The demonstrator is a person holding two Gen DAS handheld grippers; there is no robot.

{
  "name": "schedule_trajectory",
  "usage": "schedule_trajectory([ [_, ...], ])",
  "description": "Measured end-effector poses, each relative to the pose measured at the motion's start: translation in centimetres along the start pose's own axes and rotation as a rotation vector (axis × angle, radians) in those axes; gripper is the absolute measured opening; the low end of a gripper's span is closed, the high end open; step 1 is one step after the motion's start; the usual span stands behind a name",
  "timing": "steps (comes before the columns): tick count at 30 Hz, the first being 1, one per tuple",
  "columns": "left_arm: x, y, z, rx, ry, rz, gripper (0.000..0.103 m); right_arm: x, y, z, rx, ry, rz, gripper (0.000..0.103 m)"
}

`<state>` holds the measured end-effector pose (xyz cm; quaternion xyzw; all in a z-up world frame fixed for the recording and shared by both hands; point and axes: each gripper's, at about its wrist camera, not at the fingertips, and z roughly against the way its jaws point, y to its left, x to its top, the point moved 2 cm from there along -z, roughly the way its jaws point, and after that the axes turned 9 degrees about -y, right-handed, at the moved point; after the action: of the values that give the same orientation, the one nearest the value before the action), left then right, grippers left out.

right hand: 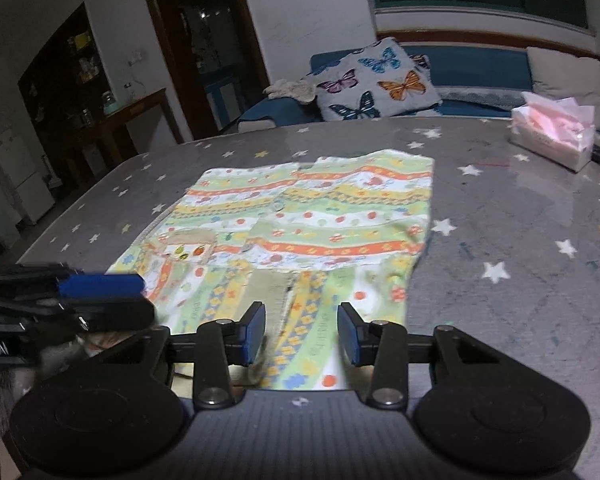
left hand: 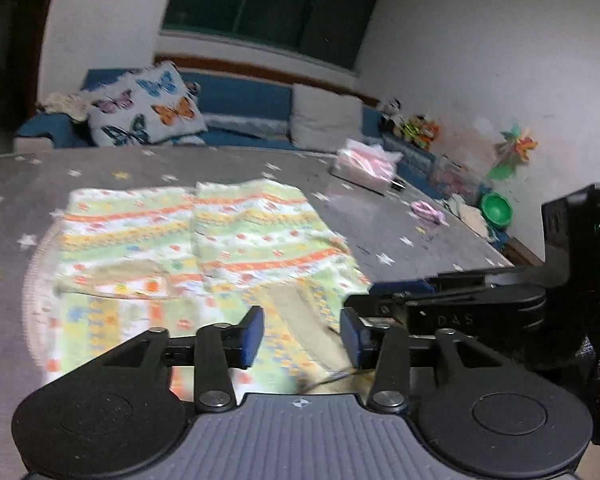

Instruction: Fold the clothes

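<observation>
A patterned green, orange and yellow garment [right hand: 300,232] lies flat, partly folded, on the grey star-printed bench [right hand: 520,280], its near edge at 6 o'clock. The left tool [left hand: 302,340] hovers over that edge, jaws parted, nothing between the pads. The right tool [right hand: 301,334] likewise stands part open over the cloth, gripping nothing. A tissue box [right hand: 552,136] sits at 2 o'clock.

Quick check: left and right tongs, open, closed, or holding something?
Left tongs: open, nothing gripped, poised over the patterned garment.
Right tongs: open, nothing gripped, over the garment's near edge.
</observation>
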<state>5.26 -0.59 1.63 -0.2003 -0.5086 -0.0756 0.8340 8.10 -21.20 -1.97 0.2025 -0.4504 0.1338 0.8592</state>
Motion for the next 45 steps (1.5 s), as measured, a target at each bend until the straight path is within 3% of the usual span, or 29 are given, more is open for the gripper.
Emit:
schedule_trajectory([
  [9, -0.6, 7.2, 3.6, 0.246, -0.02, 0.062, 0.05, -0.9, 1.4, -3.1, 0.014, 0.056, 0.016, 0.033],
  [15, -1.5, 10.1, 4.7, 0.332, -0.008, 0.097, 0.05, -0.9, 2.3, -3.6, -0.007, 0.056, 0.054, 0.009],
  [20, -1.8, 10.6, 4.4, 0.347, 0.001, 0.088, 0.05, 0.2, 2.6, -2.3, -0.029, 0.003, 0.076, 0.002],
  [25, -2.3, 10.4, 3.3, 0.358, 0.02, 0.06, 0.05, 1.8, 2.9, -0.3, -0.056, -0.064, 0.114, 0.002],
  [34, -2.6, 10.9, 3.0, 0.389, 0.041, 0.04, 0.049, -0.5, 0.9, -2.6, -0.108, 0.015, 0.083, 0.003],
  [42, 0.1, 9.7, 1.6, 0.31, -0.001, 0.004, 0.032, 0.8, 1.6, -1.8, -0.055, -0.032, 0.112, 0.007],
  [45, 0.5, 8.8, 0.0, 0.274, -0.001, -0.032, 0.032, 0.7, 2.1, -2.9, -0.026, -0.014, 0.12, 0.007],
])
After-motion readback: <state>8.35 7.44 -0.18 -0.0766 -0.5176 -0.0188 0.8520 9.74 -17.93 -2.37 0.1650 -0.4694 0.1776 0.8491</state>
